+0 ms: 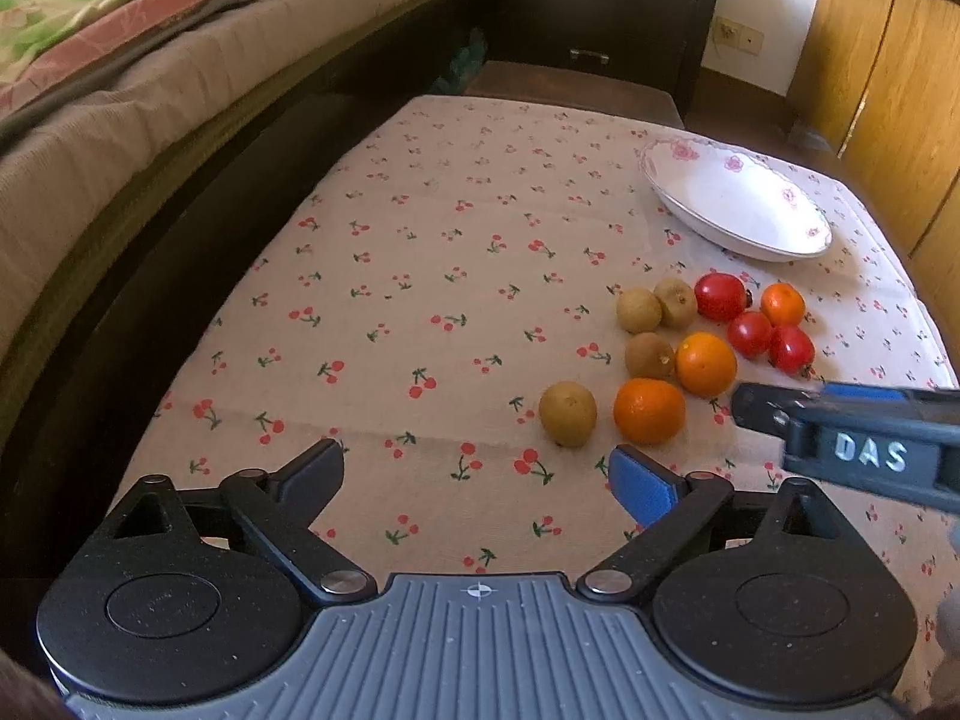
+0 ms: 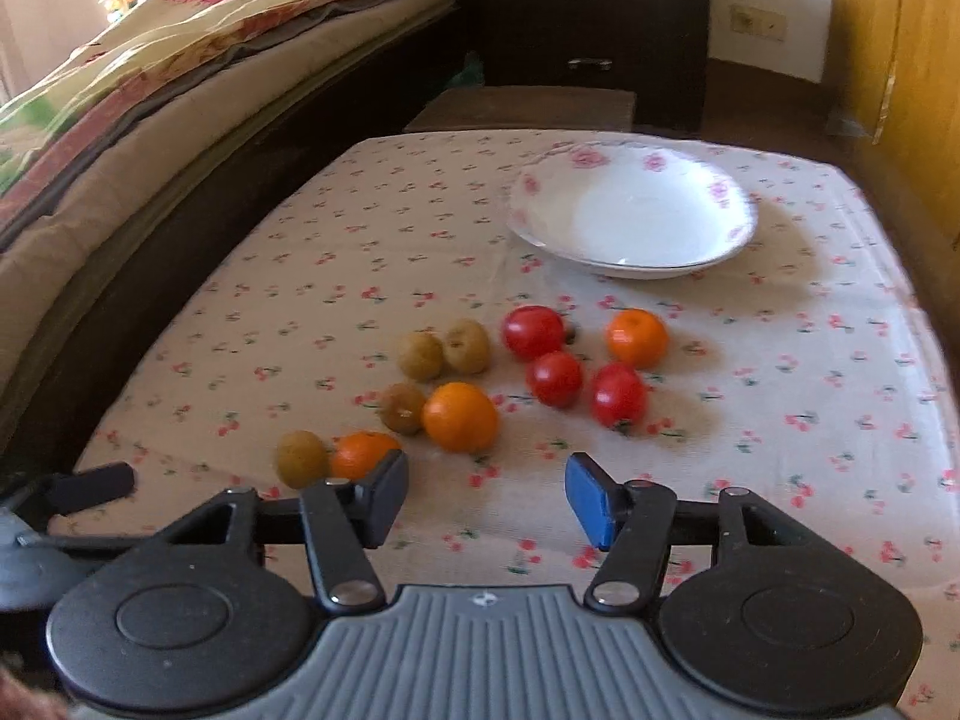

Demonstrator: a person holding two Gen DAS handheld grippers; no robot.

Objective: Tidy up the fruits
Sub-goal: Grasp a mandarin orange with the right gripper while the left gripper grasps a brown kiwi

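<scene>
Several fruits lie loose on the cherry-print tablecloth (image 1: pixel 420 252): brown kiwis (image 1: pixel 567 413) (image 2: pixel 420 354), oranges (image 1: pixel 648 410) (image 2: pixel 460 416) and red tomatoes (image 1: pixel 720 296) (image 2: pixel 533 331). A white floral plate (image 1: pixel 737 204) (image 2: pixel 630 210) stands empty beyond them. My left gripper (image 1: pixel 480 474) is open and empty, near and left of the fruits. My right gripper (image 2: pixel 487 495) is open and empty, just short of the nearest orange (image 2: pixel 360 453); its finger also shows in the left wrist view (image 1: pixel 852 438) beside the tomatoes.
A bed with a patterned blanket (image 1: pixel 120 30) (image 2: pixel 150 60) runs along the table's left side. A dark drawer cabinet (image 1: pixel 600 18) (image 2: pixel 588 24) and a low stool (image 2: pixel 528 108) stand behind the table. A wooden wardrobe (image 1: pixel 888 72) is at the right.
</scene>
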